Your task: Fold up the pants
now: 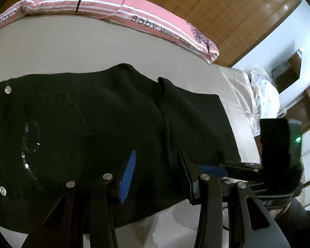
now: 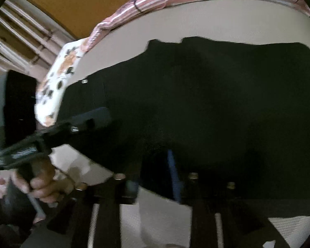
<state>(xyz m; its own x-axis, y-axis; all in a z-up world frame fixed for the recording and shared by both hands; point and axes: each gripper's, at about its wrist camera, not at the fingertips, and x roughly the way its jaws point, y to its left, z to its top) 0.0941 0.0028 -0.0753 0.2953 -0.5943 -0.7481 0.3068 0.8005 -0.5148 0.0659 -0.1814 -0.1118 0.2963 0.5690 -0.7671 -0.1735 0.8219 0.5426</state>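
Note:
Black pants (image 1: 93, 124) lie folded flat on a beige mattress (image 1: 62, 49); a back pocket with sequins and metal rivets shows at left. My left gripper (image 1: 155, 171) is open just above the pants' near edge, blue pads apart, holding nothing. In the right wrist view the pants (image 2: 206, 103) fill the middle. My right gripper (image 2: 155, 175) hovers over the pants' near edge, jaws apart, image blurred. The left gripper (image 2: 97, 115) shows there at left, held by a hand.
A pink striped pillow (image 1: 144, 18) lies along the mattress's far edge. A wooden headboard (image 1: 227, 10) stands behind it. A white patterned cloth (image 2: 57, 82) lies at the mattress's end. The right gripper's body (image 1: 279, 148) is at right.

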